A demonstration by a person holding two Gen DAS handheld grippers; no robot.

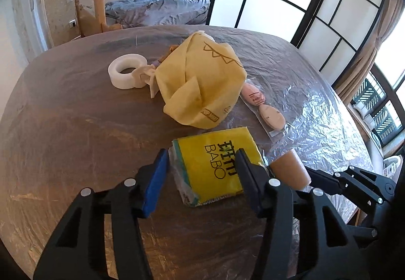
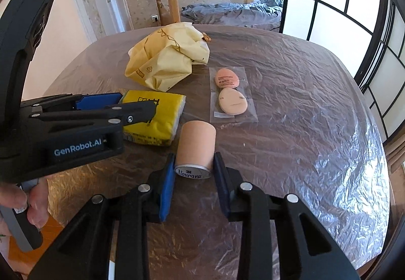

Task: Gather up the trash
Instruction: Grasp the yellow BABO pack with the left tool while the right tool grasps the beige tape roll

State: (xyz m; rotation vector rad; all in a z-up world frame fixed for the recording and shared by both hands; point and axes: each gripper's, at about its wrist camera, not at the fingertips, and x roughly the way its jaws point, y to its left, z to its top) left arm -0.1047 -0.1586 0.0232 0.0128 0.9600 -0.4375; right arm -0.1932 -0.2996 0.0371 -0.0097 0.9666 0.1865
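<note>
A yellow tissue pack (image 1: 215,168) printed "BABO" lies flat on the film-covered table (image 1: 63,140). My left gripper (image 1: 201,153) straddles its near end. The left blue pad sits at the pack's edge, the right finger lies over its right part, and the pack looks unsquashed. In the right wrist view the same left gripper (image 2: 126,105) reaches over the tissue pack (image 2: 162,115). My right gripper (image 2: 194,155) is shut on a tan bandage roll (image 2: 197,145) lying on its side, both pads against it. The bandage roll (image 1: 288,168) also shows beside the pack.
A crumpled pale yellow bag (image 1: 202,82) (image 2: 164,62) sits mid-table beside a white tape roll (image 1: 126,72). A clear packet with two pink puffs (image 2: 231,92) (image 1: 263,105) lies right of the bag. A hand (image 2: 35,206) holds the left gripper's handle. A bed stands behind the table.
</note>
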